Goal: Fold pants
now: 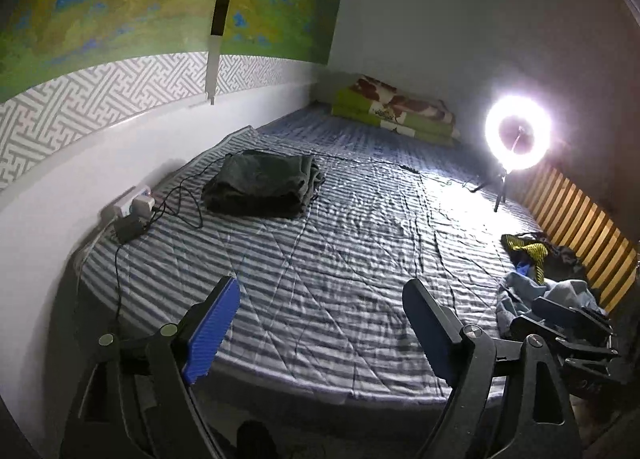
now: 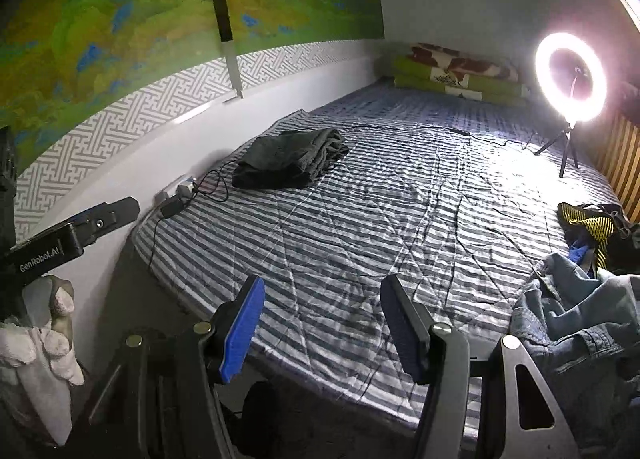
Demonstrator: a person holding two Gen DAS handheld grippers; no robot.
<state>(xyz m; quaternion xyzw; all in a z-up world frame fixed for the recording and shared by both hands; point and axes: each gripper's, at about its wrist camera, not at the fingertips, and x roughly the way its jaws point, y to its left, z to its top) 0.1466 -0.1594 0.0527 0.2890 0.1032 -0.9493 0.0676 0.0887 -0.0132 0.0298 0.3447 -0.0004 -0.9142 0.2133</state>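
Note:
Dark green pants (image 1: 260, 185) (image 2: 290, 158) lie folded in a neat stack on the striped bed (image 1: 340, 243) (image 2: 380, 227), at the far left near the wall. My left gripper (image 1: 320, 299) hovers open over the bed's near edge, nothing between its blue pads. My right gripper (image 2: 322, 299) is open too and holds nothing. A heap of unfolded clothes with blue denim (image 2: 576, 319) (image 1: 532, 295) and a black-and-yellow garment (image 2: 592, 227) (image 1: 528, 251) lies at the right edge of the bed. In the left wrist view the right gripper's body (image 1: 568, 323) shows beside that heap.
A lit ring light on a tripod (image 1: 516, 137) (image 2: 572, 77) stands on the bed at the far right. A power strip, adapter and cables (image 1: 132, 211) (image 2: 178, 195) lie by the left wall. Folded green bedding (image 1: 396, 111) (image 2: 460, 73) sits at the head. A gloved hand (image 2: 52, 323) holds the left gripper.

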